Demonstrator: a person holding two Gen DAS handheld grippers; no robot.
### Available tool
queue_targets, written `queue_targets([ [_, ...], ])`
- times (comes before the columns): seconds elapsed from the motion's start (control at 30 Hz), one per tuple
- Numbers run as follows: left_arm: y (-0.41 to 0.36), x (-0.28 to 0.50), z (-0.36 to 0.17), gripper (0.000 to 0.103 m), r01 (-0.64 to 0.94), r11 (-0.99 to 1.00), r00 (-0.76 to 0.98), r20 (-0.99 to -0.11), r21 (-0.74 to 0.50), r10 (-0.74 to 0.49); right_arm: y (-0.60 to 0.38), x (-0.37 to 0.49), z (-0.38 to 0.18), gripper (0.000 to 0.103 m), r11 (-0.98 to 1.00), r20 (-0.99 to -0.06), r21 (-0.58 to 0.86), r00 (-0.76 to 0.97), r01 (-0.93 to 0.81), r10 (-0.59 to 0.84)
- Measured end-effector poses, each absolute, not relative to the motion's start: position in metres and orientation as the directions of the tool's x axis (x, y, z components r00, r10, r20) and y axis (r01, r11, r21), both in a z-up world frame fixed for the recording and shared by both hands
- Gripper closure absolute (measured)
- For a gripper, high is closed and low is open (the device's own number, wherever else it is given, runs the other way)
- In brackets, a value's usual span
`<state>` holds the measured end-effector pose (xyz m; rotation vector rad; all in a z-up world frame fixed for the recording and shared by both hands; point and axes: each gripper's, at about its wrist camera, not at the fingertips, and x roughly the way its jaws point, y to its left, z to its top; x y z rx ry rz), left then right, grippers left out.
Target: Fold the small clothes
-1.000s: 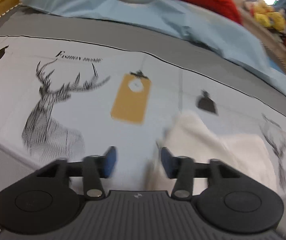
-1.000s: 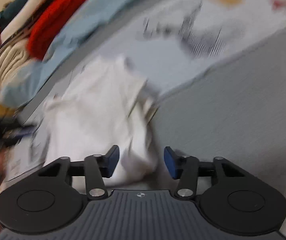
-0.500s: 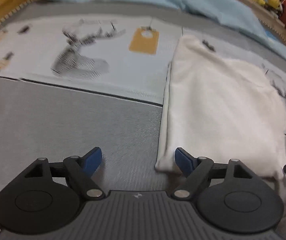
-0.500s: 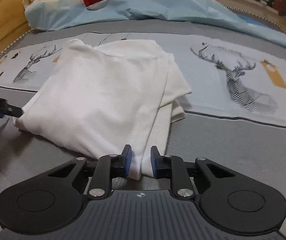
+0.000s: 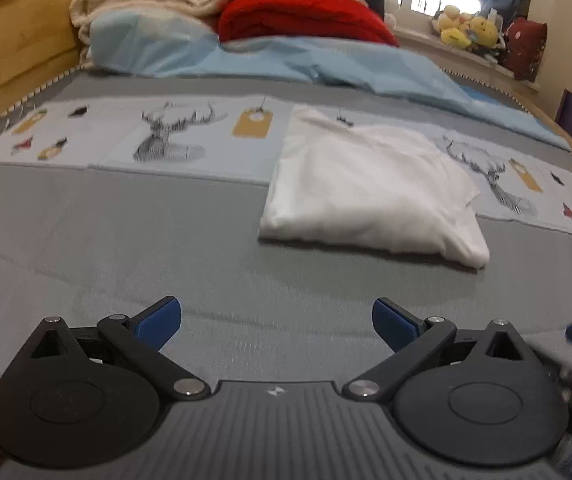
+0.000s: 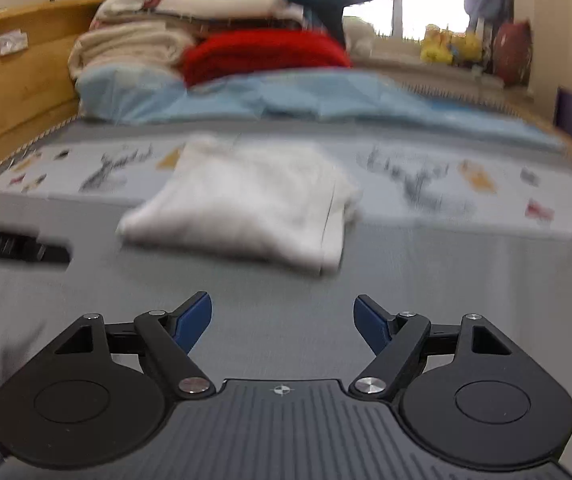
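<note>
white garment (image 5: 370, 192): soft matt cloth | bedspread (image 5: 125, 240): woven grey fabric

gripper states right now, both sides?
Left gripper: open, holding nothing, short of the folded white garment.
Right gripper: open, holding nothing, also clear of the garment.

Both wrist cameras sit low over the bed (image 5: 125, 232), each looking forward past its own gripper toward the headboard end. The left view sees the folded white garment (image 5: 370, 196) ahead to its right; the right view has it ahead, slightly left. Both share the garment, red blanket (image 5: 306, 16) and window.
</note>
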<state>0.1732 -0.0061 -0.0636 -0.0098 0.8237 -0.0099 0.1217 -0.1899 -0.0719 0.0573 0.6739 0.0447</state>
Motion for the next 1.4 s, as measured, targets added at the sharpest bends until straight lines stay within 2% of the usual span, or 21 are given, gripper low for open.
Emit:
queue_targets([
  [0.1, -0.007, 0.175, -0.073, 0.001, 0.040, 0.999, 0.659, -0.751, -0.009, -0.033, -0.186, 0.110, -0.081, 0.023, 0.999, -0.646, 0.047, 0.762, -0.025, 0.050],
  [0.27, -0.017, 0.173, -0.076, 0.001, 0.068, 0.994, 0.682, -0.732, 0.085, 0.016, -0.182, 0.112, -0.084, 0.022, 0.999, -0.595, -0.023, 0.804, -0.041, 0.019],
  [0.4, -0.010, 0.175, -0.079, 0.001, 0.063, 0.997, 0.671, -0.742, 0.046, -0.008, -0.183, 0.126, -0.085, 0.021, 1.000, -0.576, -0.009, 0.817, -0.027, 0.017],
  [1.0, -0.005, 0.179, -0.085, 0.001, 0.033, 0.996, 0.664, -0.747, 0.080, 0.038, -0.181, 0.146, -0.092, 0.021, 0.999, -0.630, 0.051, 0.775, -0.015, 0.043],
  [1.4, -0.010, 0.178, -0.086, 0.001, 0.042, 0.993, 0.668, -0.742, 0.107, 0.052, -0.181, 0.145, -0.091, 0.021, 0.999, -0.628, 0.046, 0.777, -0.028, 0.051],
])
